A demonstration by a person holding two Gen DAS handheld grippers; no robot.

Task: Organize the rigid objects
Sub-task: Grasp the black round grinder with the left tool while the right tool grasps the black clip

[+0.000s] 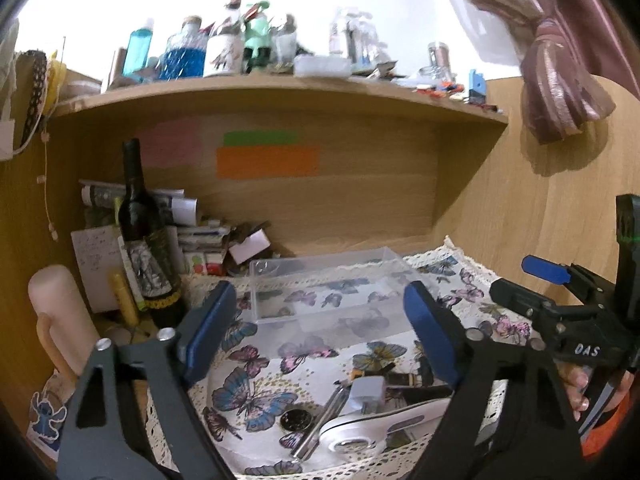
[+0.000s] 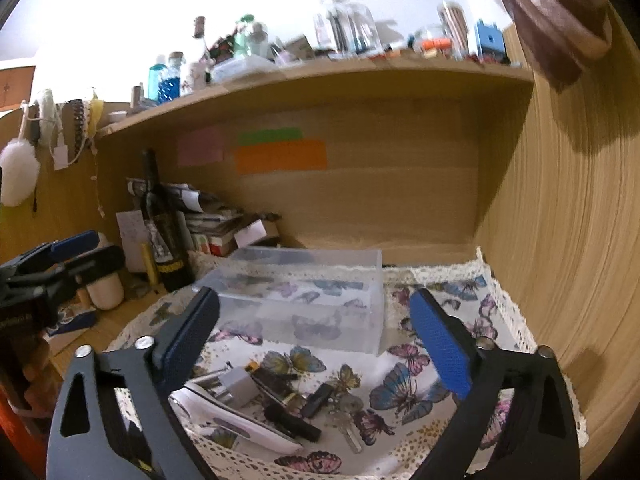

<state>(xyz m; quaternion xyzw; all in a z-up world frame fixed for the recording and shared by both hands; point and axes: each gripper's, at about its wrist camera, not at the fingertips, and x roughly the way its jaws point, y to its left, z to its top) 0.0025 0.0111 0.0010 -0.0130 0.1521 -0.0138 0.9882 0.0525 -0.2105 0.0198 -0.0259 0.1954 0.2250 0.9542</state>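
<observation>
We're at the reach-in — left gripper [image 1: 320,324] and right gripper [image 2: 316,332] fingers spread, holding nothing — next we pick one item from the clutter [image 2: 280,404] for the clear box [image 2: 304,300].

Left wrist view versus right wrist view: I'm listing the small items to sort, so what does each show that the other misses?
Only the left wrist view shows a dark coin and a pale cylinder. Only the right shows a key, a black stick-shaped item and a white pompom. Both share the clear box, the grey plug, the dark bottle and the butterfly cloth.
</observation>
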